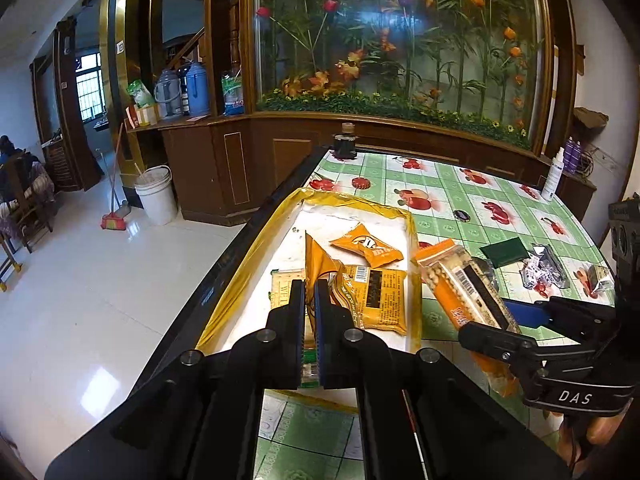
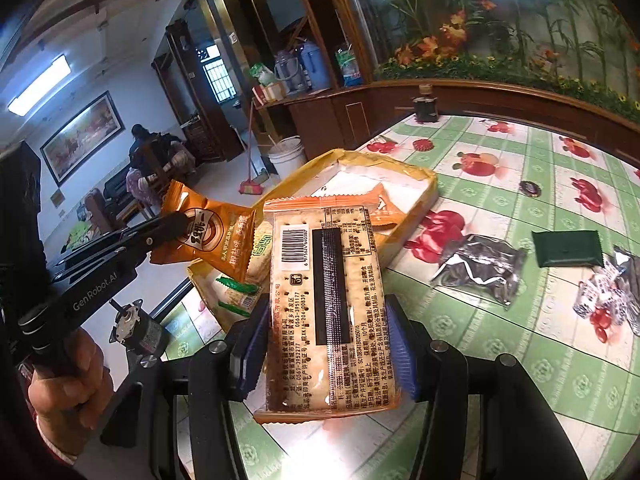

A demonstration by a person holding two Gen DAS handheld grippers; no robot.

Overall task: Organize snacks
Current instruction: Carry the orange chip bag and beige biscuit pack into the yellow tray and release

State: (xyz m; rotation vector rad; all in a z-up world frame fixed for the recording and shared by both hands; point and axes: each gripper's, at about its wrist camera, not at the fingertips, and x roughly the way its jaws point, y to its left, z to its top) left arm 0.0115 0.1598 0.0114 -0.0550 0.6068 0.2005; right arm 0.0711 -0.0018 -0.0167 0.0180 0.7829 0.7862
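My left gripper (image 1: 309, 284) is shut on the edge of an orange snack packet (image 1: 318, 264), which it holds upright above the yellow-rimmed white tray (image 1: 352, 200). The right wrist view shows this packet (image 2: 212, 240) hanging from the left gripper (image 2: 180, 220). My right gripper (image 2: 326, 312) is shut on a clear cracker pack with orange ends (image 2: 328, 280), barcode side up, just right of the tray (image 2: 400, 168). From the left wrist view the pack (image 1: 456, 280) sticks out of the right gripper (image 1: 508, 320). Two orange packets (image 1: 366, 246) (image 1: 380, 292) and a green-and-white cracker pack (image 1: 280, 280) lie in the tray.
On the green fruit-print tablecloth lie a dark green packet (image 1: 505, 251), silver wrappers (image 1: 544, 268) and a silver bag (image 2: 480, 268). A dark jar (image 1: 345, 146) and a spray bottle (image 1: 554, 176) stand at the far edge. The table's left edge (image 1: 224, 272) drops to the floor.
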